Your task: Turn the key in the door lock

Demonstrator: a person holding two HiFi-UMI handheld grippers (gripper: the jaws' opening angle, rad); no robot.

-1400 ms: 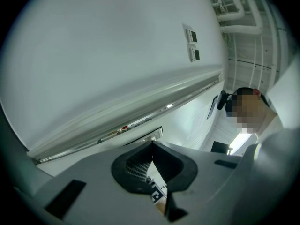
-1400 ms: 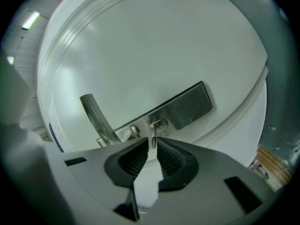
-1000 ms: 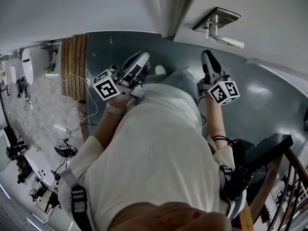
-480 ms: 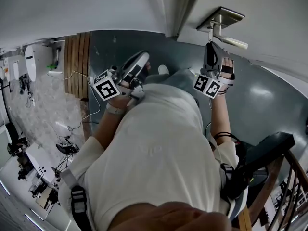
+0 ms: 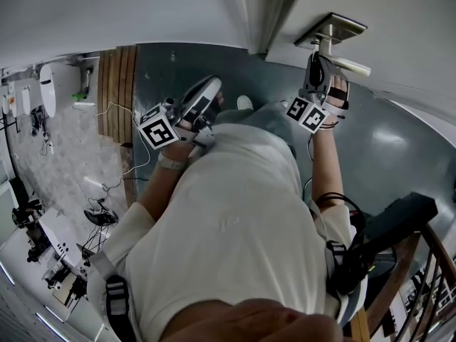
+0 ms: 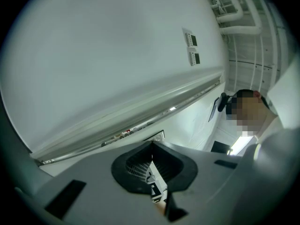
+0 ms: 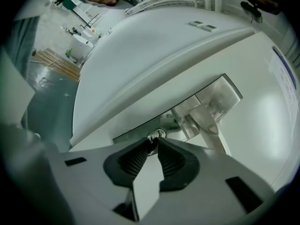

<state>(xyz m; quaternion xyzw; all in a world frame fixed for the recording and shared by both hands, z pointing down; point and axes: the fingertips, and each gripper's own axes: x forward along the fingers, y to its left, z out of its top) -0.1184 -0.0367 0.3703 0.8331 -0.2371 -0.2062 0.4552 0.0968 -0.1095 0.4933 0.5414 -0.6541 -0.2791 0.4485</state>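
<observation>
The door's silver lock plate with its lever handle is at the upper right of the head view. My right gripper reaches up to it. In the right gripper view the key's silver head sticks out of the door below the lever handle. The right gripper has just been opening, and its fingertips closely flank the key's head, which lies between them. My left gripper is held at chest height away from the door. It is shut on nothing and faces a bare white wall.
The white door frame runs between wall and door. A wooden stair railing stands at the lower right. A wooden floor strip and loose cables lie to the left. Wall switches sit high on the wall.
My right gripper has risen from waist height up to the lock and now sits at the key. The left gripper has stayed where it was.
</observation>
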